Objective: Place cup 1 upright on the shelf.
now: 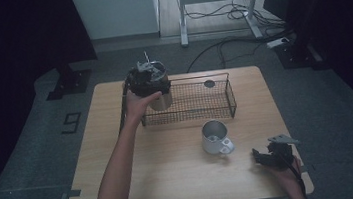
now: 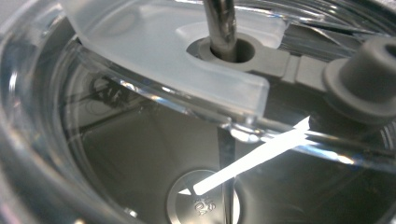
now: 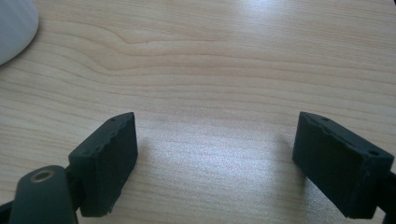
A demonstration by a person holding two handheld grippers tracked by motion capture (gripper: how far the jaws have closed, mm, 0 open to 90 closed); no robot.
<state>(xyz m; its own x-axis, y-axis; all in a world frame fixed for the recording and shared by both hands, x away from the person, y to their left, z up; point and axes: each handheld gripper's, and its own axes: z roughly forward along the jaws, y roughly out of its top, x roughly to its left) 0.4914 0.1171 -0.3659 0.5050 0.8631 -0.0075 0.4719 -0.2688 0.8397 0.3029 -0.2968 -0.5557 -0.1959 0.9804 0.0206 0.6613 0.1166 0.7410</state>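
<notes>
The left hand-held gripper [image 1: 148, 80] is clamped from above on the lid end of a steel tumbler [image 1: 162, 97] with a clear lid [image 2: 154, 51] and a metal straw [image 2: 222, 23], holding it at the left end of the wire basket [image 1: 224, 94], seemingly within its left wall. Gripping at the rim looks meant to keep the cup hanging straight so it can go into or out of the basket without snagging the mesh. The tumbler stands upright, its long axis vertical, mouth and straw pointing up.

The right hand-held gripper [image 1: 270, 156] rests at the near right corner of the tabletop [image 1: 123, 176], its jaws apart and holding nothing, apparently parked out of the way. A white mug [image 1: 214, 138] stands between it and the basket, handle towards the near right.
</notes>
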